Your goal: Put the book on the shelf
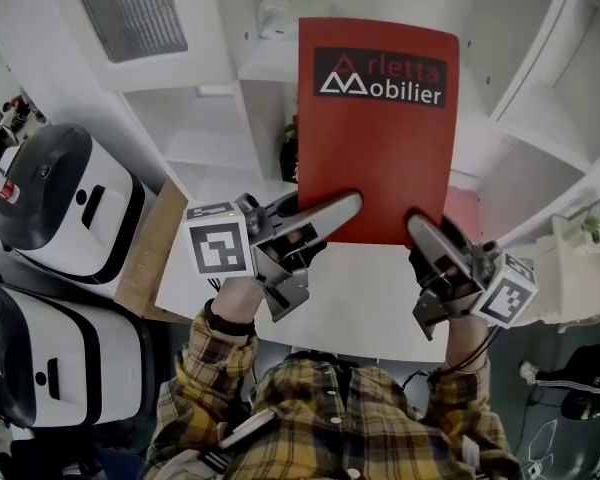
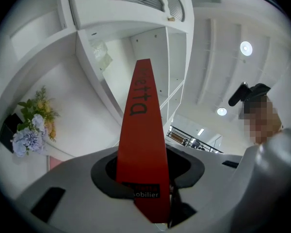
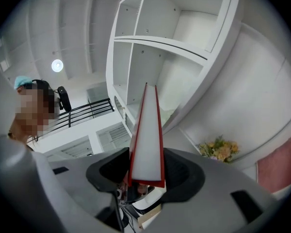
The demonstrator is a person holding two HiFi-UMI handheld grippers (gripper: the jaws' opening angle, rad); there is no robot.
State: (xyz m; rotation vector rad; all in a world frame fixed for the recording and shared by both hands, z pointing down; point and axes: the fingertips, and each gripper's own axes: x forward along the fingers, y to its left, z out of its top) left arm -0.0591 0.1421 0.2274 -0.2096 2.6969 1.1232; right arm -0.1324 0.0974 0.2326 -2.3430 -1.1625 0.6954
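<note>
Shelving [image 1: 215,143] stands white behind the red book [image 1: 380,138].

The book [image 1: 378,148] has a red cover with a dark label [image 1: 380,76] reading "Arletta" in red letters above "Mobilier" in white, with a peaked logo mark at the left. In the left gripper view, a dark label [image 2: 146,192] on the red cover shows only "obilier" in white. Large dark letters above it are too skewed to read with certainty.
</note>
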